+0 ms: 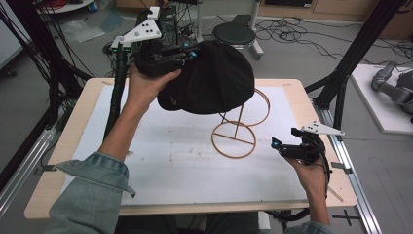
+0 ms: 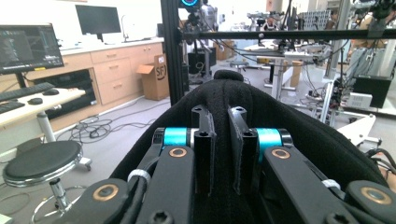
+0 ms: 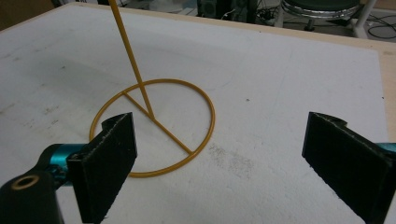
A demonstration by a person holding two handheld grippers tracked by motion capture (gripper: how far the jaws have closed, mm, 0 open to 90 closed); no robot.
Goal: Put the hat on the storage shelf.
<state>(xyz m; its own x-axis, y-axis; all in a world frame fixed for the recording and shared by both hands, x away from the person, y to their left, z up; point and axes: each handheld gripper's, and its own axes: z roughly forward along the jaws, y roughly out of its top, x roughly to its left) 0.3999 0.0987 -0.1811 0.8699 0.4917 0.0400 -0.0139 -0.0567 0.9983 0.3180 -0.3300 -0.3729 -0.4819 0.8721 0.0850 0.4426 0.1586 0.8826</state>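
So, from the high view: the left gripper [image 1: 187, 53] has a black cap [image 1: 214, 78] pinched by its edge and is holding it up in the air, right over the gold wire stand [image 1: 241, 124] that sits on the white table [image 1: 160, 165]. I'd guess the cap is meant to go on the stand's top ring. What worries me is that the stand looks light and spindly, so if the cap comes down off-centre or drags against the ring it could tip the whole thing over. The right gripper [image 1: 282, 147] rests low near the table's right edge, close to the stand's base but not touching it, so nothing is steadying that stand. I can't read any writing on the cap from up here, just a small pale mark near the brim.

Left gripper view: the jaws are clamped tight on a fold of the black cap fabric [image 2: 261, 107], almost no gap. It's a thin pinch on soft cloth, so it could slip out if the hand swings. A cardboard box [image 2: 156, 70] in the background reads "SF".

Right gripper view: jaws wide apart with nothing in them, looking at the stand's base ring [image 3: 154, 126] and its upright rod. No labels there.
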